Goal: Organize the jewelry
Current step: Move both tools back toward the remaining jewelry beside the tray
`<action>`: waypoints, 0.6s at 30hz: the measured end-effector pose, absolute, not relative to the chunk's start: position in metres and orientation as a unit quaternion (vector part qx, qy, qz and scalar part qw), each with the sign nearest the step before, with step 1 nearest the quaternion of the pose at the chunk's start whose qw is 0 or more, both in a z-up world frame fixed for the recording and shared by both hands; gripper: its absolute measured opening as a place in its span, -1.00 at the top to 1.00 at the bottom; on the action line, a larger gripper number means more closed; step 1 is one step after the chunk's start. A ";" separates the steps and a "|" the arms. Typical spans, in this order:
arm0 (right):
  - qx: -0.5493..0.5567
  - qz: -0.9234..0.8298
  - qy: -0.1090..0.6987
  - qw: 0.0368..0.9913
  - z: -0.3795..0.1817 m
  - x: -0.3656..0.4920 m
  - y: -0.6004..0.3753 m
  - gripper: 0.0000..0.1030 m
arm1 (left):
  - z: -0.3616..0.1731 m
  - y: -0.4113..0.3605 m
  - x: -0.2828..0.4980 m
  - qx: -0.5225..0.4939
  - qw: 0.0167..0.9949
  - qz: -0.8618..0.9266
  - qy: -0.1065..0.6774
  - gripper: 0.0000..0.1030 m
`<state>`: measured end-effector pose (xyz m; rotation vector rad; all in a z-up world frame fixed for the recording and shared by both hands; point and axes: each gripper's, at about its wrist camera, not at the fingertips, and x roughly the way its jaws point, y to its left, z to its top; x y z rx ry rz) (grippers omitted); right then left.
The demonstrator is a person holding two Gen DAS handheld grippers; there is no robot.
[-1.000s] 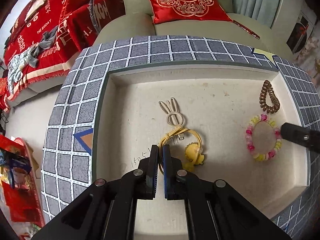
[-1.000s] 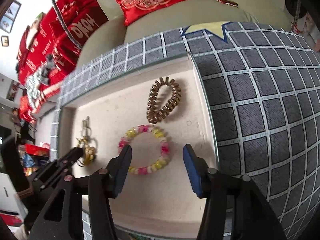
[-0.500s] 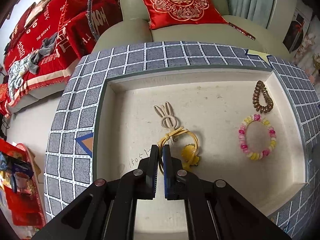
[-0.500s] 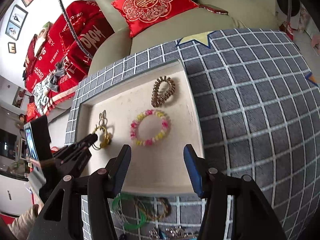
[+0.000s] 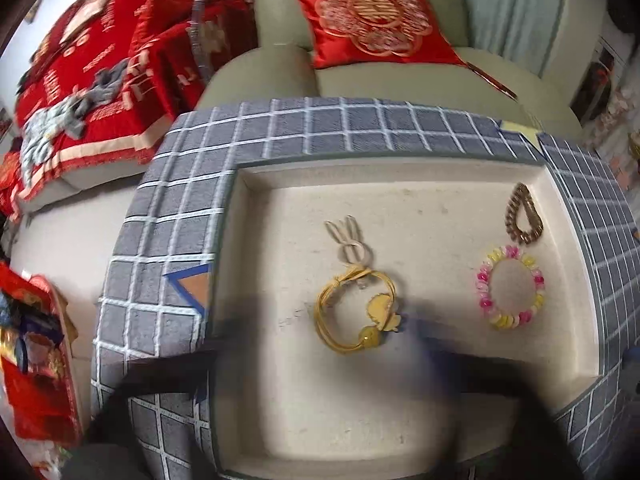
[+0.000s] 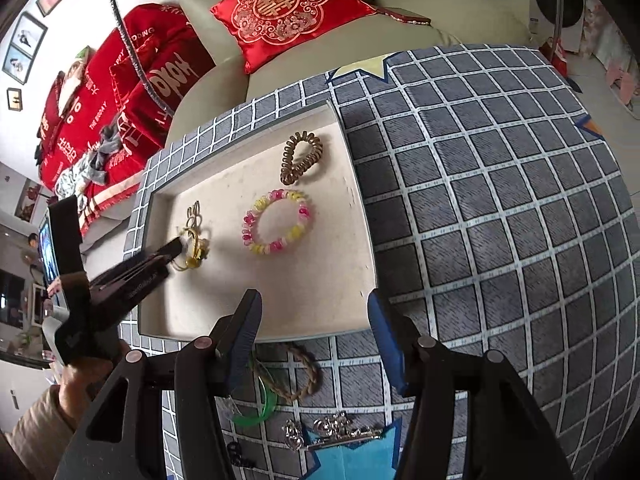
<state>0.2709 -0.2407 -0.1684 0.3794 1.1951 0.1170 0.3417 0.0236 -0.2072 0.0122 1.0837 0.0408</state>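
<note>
Left tongs [image 6: 176,246] are springing apart to drop the yellow hair tie [image 5: 356,312] at the tray's [image 5: 400,420] 9 o'clock; right tongs [image 6: 314,336] hang apart, empty.

Field notes, my tray. Shallow cream felt-lined tray [image 6: 320,304], sunk in grey checked cloth. Inside, lying flat: yellow cord hair tie with a duck charm [image 5: 356,312], a beige rabbit-ear clip [image 5: 351,240] touching its top; pink-and-yellow beaded bracelet [image 5: 510,287] well to its right; bronze spiral coil hair tie [image 5: 524,220] just beyond the bracelet. Outside the near rim: green bangle [image 6: 260,408] and braided tan bracelet [image 6: 306,376], overlapping.
</note>
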 end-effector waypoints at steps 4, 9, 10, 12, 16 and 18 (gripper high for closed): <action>0.180 0.052 0.556 0.809 -0.166 0.264 -0.241 -0.34 | -0.198 0.025 0.334 0.007 0.863 0.013 0.506 -1.00; 0.186 0.057 0.540 0.819 -0.156 0.254 -0.240 -0.61 | -0.185 0.025 0.319 0.018 0.871 0.006 0.492 -1.00; 0.187 0.059 0.536 0.821 -0.154 0.253 -0.239 -0.65 | -0.183 0.026 0.316 0.017 0.871 0.001 0.492 -1.00; 0.187 0.064 0.516 0.833 -0.147 0.245 -0.240 -1.00 | -0.180 0.027 0.308 0.015 0.870 -0.003 0.492 -1.00; 0.183 0.074 0.498 0.845 -0.139 0.234 -0.238 -0.99 | -0.174 0.033 0.288 0.004 0.870 -0.008 0.494 -1.00; 0.173 0.074 0.513 0.838 -0.140 0.230 -0.237 -0.99 | -0.174 0.035 0.276 -0.006 0.866 -0.014 0.499 -1.00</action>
